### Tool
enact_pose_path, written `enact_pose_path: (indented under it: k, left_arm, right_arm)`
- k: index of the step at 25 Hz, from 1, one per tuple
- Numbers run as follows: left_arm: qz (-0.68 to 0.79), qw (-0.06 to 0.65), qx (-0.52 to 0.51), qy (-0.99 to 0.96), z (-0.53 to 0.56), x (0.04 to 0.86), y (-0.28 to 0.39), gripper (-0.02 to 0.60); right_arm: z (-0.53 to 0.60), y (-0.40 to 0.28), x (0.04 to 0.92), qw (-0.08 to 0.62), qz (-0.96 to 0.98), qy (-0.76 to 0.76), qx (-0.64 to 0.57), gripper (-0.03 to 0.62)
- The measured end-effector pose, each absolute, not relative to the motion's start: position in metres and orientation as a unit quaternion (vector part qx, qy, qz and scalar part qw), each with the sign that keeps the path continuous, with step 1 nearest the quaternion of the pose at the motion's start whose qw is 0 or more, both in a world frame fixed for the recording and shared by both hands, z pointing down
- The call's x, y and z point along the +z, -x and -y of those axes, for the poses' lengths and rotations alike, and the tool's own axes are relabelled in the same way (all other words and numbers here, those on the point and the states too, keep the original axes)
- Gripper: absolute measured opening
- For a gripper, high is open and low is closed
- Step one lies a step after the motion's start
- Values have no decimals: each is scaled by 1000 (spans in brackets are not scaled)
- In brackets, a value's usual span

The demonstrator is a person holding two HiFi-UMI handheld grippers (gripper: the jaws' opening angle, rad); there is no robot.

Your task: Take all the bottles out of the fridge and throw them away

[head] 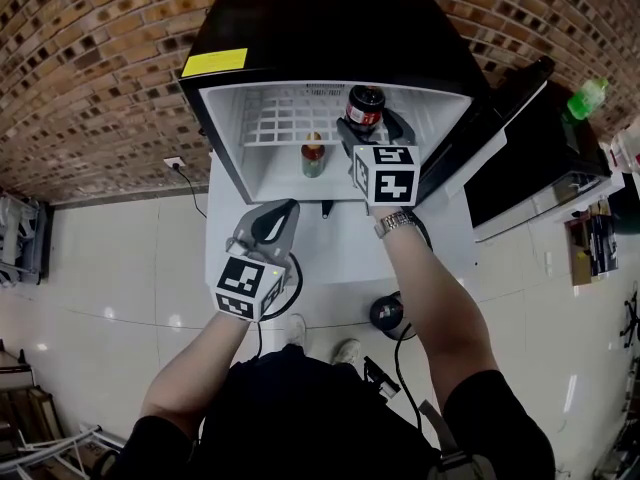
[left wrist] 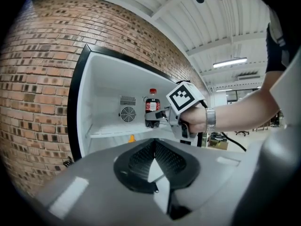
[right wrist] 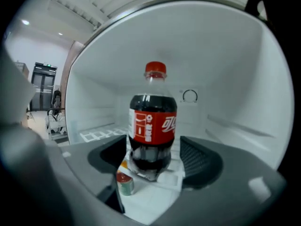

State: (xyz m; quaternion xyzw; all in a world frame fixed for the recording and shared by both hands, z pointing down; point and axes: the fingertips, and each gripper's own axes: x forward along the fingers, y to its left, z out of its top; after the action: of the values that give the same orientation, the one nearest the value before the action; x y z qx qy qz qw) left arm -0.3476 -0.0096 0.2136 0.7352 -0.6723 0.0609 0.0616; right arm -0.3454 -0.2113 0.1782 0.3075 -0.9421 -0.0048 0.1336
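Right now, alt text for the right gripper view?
A cola bottle with a red cap and label stands upright on a white shelf inside the fridge, between the open jaws of the right gripper. A smaller red-capped bottle shows lower down, below the shelf edge.

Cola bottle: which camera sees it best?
The right gripper view. The cola bottle stands big in the middle, red cap and label clear, between the open jaws. The head view shows mostly its top from above; the left gripper view shows it small and far off.

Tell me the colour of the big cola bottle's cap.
Red: the cap shows best in the right gripper view.
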Motion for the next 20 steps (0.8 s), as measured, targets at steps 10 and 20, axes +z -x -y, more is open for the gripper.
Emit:
enact_pose_path:
  k: [10,20]
  left_arm:
    - [667,63,65,-739,10,217,349,4]
    - [639,64,68,-763,21,218,294,4]
  right_arm:
    - [208,346,176,129,943,-307,3,305]
    - [153,284,167,108,952,-287,3,304]
